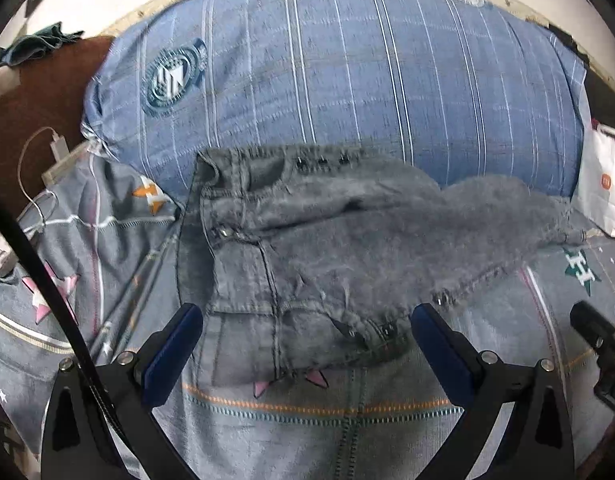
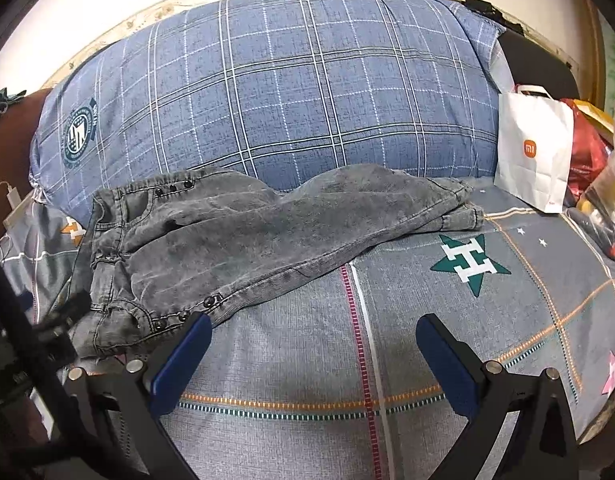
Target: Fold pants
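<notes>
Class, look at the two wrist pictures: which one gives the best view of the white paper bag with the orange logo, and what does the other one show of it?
The right wrist view: the white paper bag stands whole beside the blue pillow, handles and orange logo clear. The left wrist view shows the bag squeezed at its right edge, blurred and distorted.

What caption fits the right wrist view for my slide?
Open right tongs hover over the bedsheet beside grey pants lying folded against a blue plaid pillow.

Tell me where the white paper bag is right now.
In the right wrist view, the white paper bag stands at the right on the bedspread, beside the blue plaid pillow and past the jeans' far end.
</notes>
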`<state>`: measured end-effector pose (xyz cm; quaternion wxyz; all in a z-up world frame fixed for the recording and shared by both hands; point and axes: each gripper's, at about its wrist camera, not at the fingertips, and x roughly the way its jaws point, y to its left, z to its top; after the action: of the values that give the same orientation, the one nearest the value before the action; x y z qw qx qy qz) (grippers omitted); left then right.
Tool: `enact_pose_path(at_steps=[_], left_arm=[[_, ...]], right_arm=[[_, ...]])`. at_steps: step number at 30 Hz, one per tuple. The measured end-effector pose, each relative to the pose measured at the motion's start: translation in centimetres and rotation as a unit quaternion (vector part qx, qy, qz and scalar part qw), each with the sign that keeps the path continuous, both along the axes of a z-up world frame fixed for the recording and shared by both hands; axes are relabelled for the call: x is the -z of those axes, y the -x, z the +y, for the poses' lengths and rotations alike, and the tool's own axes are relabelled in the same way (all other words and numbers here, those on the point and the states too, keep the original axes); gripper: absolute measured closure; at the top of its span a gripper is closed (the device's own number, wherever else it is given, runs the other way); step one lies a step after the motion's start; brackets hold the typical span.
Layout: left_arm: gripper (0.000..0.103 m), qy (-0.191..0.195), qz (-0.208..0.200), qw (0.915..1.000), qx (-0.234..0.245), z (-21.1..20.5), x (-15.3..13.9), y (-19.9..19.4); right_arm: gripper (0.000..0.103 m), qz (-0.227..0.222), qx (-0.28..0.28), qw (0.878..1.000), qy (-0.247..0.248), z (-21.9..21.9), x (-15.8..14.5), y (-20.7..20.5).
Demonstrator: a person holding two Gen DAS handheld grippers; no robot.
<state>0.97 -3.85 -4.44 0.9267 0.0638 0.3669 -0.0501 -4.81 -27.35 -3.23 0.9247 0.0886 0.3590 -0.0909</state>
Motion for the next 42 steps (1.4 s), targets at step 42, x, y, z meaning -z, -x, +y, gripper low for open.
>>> enact_pose_path(at_steps=[42], left_arm=[[0.000,0.069,0.174,0.9755,0.116,-4.3,2.6,-4.2]], right_arm=[[0.024,0.066,0.065,0.977,-0.192,-17.8,-1.8,-12.9]])
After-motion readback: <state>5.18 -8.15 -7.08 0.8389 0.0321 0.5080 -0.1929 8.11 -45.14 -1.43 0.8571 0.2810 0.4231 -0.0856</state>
